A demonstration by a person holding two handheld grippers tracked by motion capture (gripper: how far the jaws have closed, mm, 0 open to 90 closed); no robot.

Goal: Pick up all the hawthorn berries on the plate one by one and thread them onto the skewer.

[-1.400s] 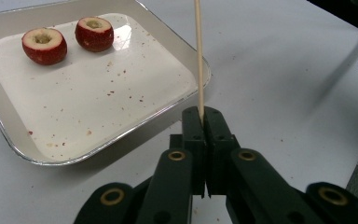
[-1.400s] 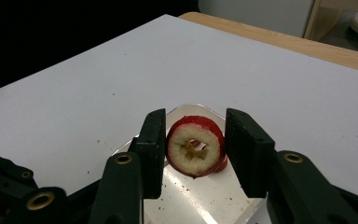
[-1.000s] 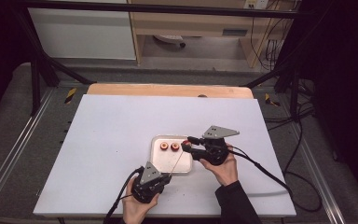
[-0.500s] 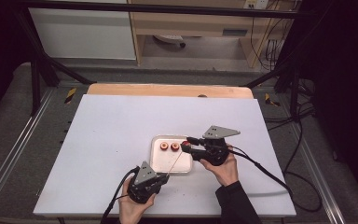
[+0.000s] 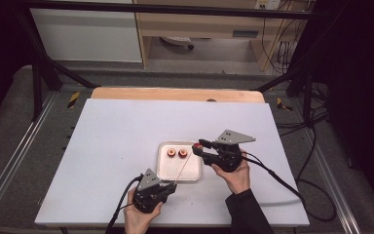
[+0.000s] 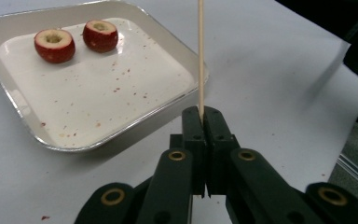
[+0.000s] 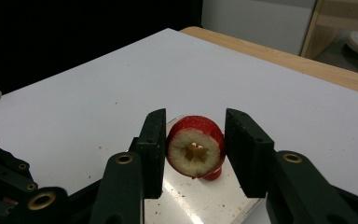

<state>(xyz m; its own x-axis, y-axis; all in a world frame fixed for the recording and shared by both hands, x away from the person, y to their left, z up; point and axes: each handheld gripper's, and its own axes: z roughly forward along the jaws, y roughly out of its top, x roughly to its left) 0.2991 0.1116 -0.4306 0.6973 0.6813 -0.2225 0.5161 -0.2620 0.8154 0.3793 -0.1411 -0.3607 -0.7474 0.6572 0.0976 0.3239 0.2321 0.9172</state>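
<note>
Here the left gripper (image 6: pixel 200 140), nearest the person, has its jaws clamped together on the butt of a thin wooden skewer (image 6: pixel 200 56), whose smooth shaft slants up and away toward the right gripper (image 7: pixel 193 154). That one's jaws flank a cored red fruit slice (image 7: pixel 196 147), pale hollow facing the camera; whether both pads press it is unclear. Threading likely needs the skewer tip lined up with that hole. Beyond lie two more slices (image 5: pixel 176 153) on the glossy white tray (image 5: pixel 185 174) upon the white surface (image 5: pixel 117 136).
</note>
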